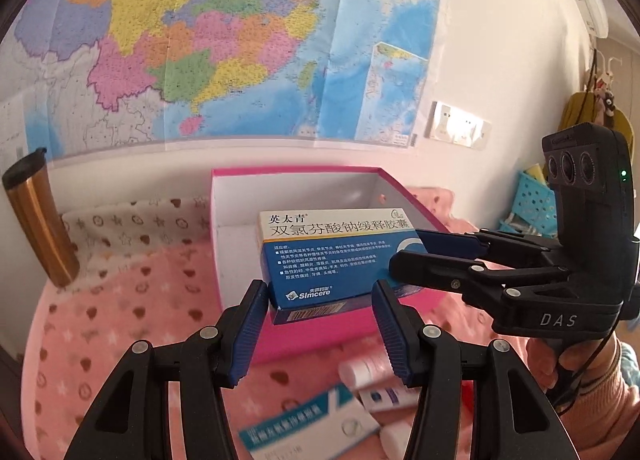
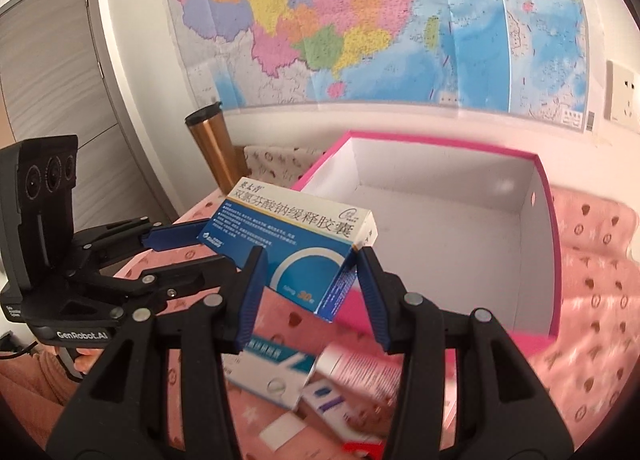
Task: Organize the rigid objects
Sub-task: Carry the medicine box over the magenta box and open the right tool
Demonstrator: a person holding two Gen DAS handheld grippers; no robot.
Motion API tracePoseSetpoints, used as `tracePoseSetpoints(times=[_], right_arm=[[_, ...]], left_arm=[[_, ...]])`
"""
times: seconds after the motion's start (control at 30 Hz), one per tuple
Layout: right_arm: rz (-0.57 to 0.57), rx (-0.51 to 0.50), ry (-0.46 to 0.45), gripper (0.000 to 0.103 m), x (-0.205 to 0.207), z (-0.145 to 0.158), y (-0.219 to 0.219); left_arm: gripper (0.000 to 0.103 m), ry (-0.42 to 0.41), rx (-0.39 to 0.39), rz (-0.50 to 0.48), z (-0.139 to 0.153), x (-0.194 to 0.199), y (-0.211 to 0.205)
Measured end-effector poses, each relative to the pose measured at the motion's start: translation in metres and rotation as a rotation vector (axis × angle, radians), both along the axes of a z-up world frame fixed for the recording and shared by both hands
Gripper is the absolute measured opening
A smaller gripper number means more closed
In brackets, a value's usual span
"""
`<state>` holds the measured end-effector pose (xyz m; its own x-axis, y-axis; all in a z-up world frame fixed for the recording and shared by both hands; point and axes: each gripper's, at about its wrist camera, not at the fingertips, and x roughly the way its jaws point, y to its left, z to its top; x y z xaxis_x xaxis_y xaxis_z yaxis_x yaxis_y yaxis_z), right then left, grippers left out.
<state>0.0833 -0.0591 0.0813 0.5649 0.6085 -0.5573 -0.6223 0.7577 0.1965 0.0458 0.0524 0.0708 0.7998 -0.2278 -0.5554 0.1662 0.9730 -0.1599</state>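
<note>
A blue and white medicine box is held in the air over the near rim of a pink cardboard box with a white inside. My right gripper is shut on the medicine box's end. My left gripper has its jaws on the other end of the same box, one on each side. The pink box holds nothing else that I can see.
More medicine boxes and small white bottles lie on the pink blanket below the grippers. A copper tumbler stands at the left by the wall. A map hangs behind.
</note>
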Motion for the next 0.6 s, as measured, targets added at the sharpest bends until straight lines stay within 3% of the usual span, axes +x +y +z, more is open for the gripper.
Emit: tracePoseSetpoints(times=[0.27, 0.6], right_arm=[[-0.016, -0.026, 0.037, 0.049, 0.048, -0.010, 0.009], [0.004, -0.061, 0.163, 0.049, 0.087, -0.049, 0.015]], left_arm=[[0.054, 0.081, -0.036, 0.035, -0.016, 0.049, 0.012], [0.054, 0.168, 0.002, 0.072, -0.044, 0.074, 0.011]])
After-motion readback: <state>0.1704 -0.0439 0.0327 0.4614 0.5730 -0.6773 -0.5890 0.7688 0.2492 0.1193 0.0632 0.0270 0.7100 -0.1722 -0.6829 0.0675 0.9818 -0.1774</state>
